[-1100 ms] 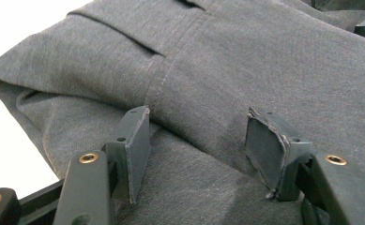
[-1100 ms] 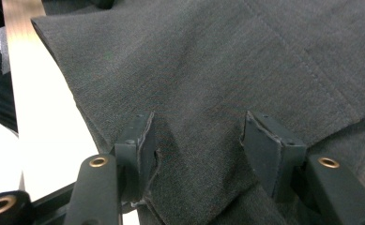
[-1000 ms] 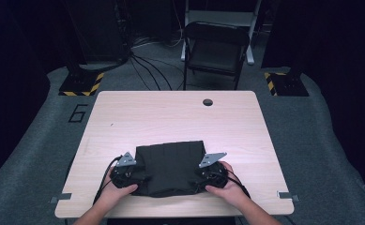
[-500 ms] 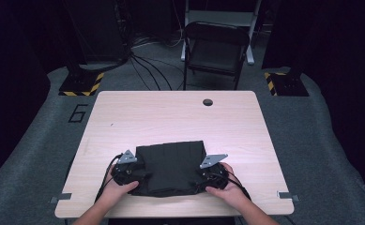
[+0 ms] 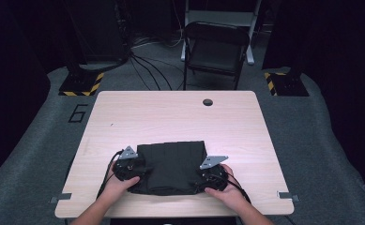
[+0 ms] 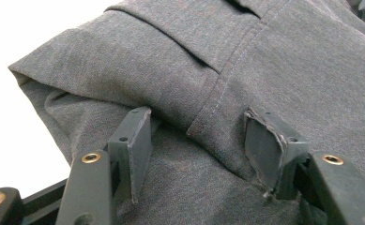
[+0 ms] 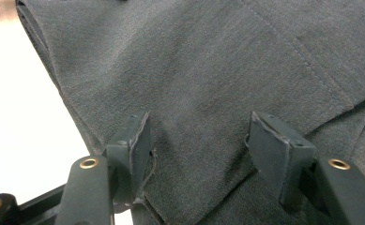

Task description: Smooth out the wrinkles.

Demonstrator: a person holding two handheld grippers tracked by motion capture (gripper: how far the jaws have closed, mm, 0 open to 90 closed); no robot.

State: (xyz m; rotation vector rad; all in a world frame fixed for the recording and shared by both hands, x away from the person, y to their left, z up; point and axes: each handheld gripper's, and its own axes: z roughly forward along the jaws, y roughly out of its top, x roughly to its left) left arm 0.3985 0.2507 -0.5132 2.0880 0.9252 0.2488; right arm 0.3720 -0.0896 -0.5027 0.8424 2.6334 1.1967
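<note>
You've got the folded dark garment sitting at the table's near edge. Left gripper and right gripper flank its sides, jaws spread with cloth between them unpinched, right's just been opening, probably to re-grab for another fold

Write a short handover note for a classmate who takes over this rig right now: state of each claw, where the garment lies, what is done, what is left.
Left claw: open, jaws set wide on the folded dark grey garment at its left side, pads astride a stitched seam, not pinching it.
Right claw: open, jaws have just been opening; cloth lies between the pads, not clamped.
Garment: near edge of the wooden table, between both hands.
Done: it lies folded into a compact rectangle, layered edges showing.
Left: probably one more fold or smoothing, then lifting both claws away. Whether another fold is planned cannot be told.
</note>
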